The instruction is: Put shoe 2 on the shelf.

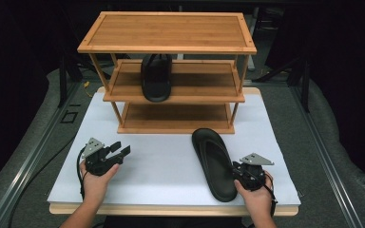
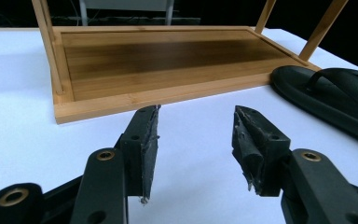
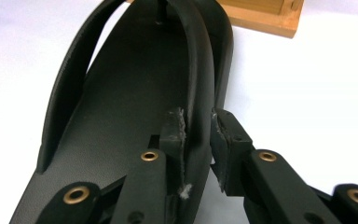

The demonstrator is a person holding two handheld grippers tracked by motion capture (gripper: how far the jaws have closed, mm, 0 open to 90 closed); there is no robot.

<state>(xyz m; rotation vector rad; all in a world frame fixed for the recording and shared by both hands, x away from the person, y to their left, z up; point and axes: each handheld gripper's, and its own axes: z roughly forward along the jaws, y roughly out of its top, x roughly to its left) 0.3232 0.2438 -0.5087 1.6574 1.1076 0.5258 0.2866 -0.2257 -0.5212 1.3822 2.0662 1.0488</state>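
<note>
The right gripper (image 3: pixel 198 135) is pinching the side strap and sole edge of the black flip-flop (image 1: pixel 215 162), a light, flexible item likely sagging if lifted there, while the left gripper (image 2: pixel 196 140) is standing open and empty.

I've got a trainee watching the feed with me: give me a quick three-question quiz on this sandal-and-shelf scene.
1. True or false: a black sandal lies on the middle shelf of the bamboo rack.
2. Which gripper clamps the rim of the sandal on the table? A) left gripper B) right gripper
3. Fill in: the left gripper's jaws are ____ with nothing between them.

Key: 1 true; 2 B; 3 open.
</note>
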